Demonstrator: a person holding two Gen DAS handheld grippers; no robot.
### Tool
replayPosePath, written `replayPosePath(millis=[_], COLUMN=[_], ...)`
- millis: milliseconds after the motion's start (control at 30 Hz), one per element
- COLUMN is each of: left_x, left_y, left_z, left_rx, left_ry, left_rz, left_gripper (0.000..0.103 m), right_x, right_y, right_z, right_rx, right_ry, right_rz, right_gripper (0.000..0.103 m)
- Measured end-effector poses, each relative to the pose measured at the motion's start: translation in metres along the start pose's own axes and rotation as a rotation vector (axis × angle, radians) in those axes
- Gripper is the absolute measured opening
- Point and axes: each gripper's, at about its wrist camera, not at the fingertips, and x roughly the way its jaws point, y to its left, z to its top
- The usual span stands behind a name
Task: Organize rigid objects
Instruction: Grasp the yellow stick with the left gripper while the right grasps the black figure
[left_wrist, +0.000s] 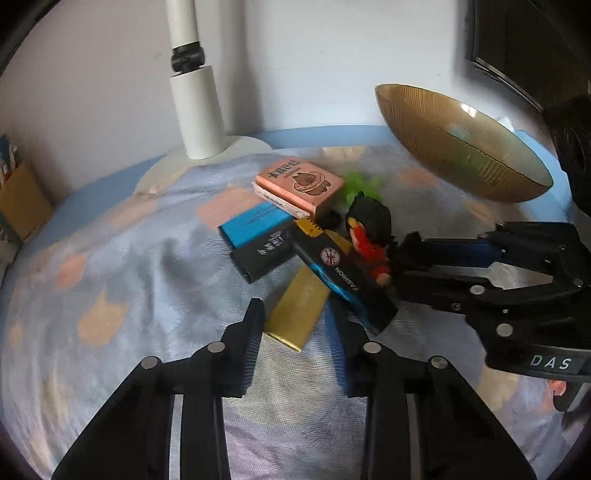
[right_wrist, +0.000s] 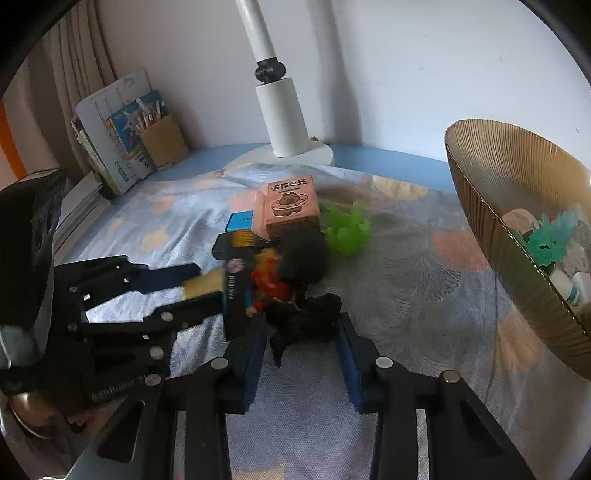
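A patterned cloth (left_wrist: 110, 258) covers the table, and the loose things sit in a heap near its middle. A pink box (left_wrist: 299, 184) with a cartoon print lies at the far side of the heap, partly on top of a blue box (left_wrist: 251, 225). Just nearer is a dark grey box (left_wrist: 266, 254). A black-and-blue box (left_wrist: 343, 277) marked FASHION slants across a gold box (left_wrist: 299, 291), whose near end points toward the left wrist camera.

The left hand-held gripper (left_wrist: 297, 312) straddles that near end. Its pads lie against the two long sides of the gold box, pinching it while it rests on the cloth under the black-and-blue box.

A figurine (right_wrist: 280, 273) with black hair and red clothes lies to the right of the black-and-blue box, touching it. The right hand-held gripper (right_wrist: 302, 321) is pressed in on a black lump (right_wrist: 314, 314) at the figurine's near end. I cannot tell whether that lump belongs to the figurine.

A green toy (right_wrist: 347, 229) sits on the cloth just right of the pink box. At the far right stands a ribbed amber bowl (right_wrist: 491, 206) holding small green and white pieces (right_wrist: 546, 247). A white lamp stand (right_wrist: 284, 122) rises at the far edge, with books (right_wrist: 110, 129) and a brown pen holder (right_wrist: 164, 142) at the far left.
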Motion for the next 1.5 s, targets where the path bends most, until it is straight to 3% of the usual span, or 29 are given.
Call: replayPosePath(millis=[133, 467, 667, 700, 800, 867, 900, 933, 1033, 1167, 1267, 1367, 1500], left_x=[-0.004, -0.026, -0.002, -0.002, 0.003, 0.008, 0.01, 0.01, 0.01, 0.007, -0.004, -0.016, -0.015], left_y=[0.009, 0.011, 0.001, -0.001, -0.001, 0.003, 0.004, 0.003, -0.005, 0.001, 0.0, 0.007, 0.023], left_z=[0.0, -0.007, -0.002, -0.001, 0.003, 0.007, 0.009, 0.01, 0.01, 0.01, 0.008, 0.004, 0.002], left_rx=[-0.054, -0.043, 0.004, 0.015, 0.011, 0.0, -0.002, 0.004, 0.049, 0.016, 0.004, -0.043, -0.116], left_ry=[-0.01, -0.09, 0.001, 0.003, 0.005, 0.011, 0.011, 0.007, 0.002, -0.01, -0.063, -0.111, -0.106], left_rz=[-0.05, -0.014, -0.027, -0.016, 0.009, -0.014, -0.037, -0.046, -0.045, -0.083, -0.064, -0.051, -0.07], left_gripper=[0.03, 0.028, 0.028, 0.03, 0.049, 0.052, 0.048, 0.03, 0.027, 0.025, 0.023, 0.011, 0.011], right_x=[-0.004, -0.02, -0.012, -0.01, -0.006, -0.003, -0.003, -0.003, 0.0, -0.002, -0.012, -0.023, -0.028], right_y=[0.0, 0.003, 0.004, 0.004, 0.002, 0.0, -0.001, -0.002, -0.003, -0.005, -0.009, -0.012, -0.009], right_z=[0.0, -0.003, -0.003, -0.002, -0.002, -0.002, -0.002, -0.002, -0.003, -0.003, -0.004, -0.006, -0.006], right_rx=[-0.006, -0.001, -0.009, -0.009, -0.001, 0.01, 0.014, 0.018, 0.022, 0.032, 0.052, 0.072, 0.064], right_ry=[-0.019, -0.108, -0.067, -0.057, -0.036, -0.02, -0.019, -0.019, -0.007, -0.015, -0.066, -0.12, -0.139], right_rz=[0.006, 0.004, -0.02, -0.024, -0.039, -0.039, -0.037, -0.035, -0.019, -0.008, 0.003, 0.024, 0.021], right_gripper=[0.036, 0.034, 0.034, 0.034, 0.034, 0.035, 0.035, 0.035, 0.034, 0.034, 0.033, 0.033, 0.033])
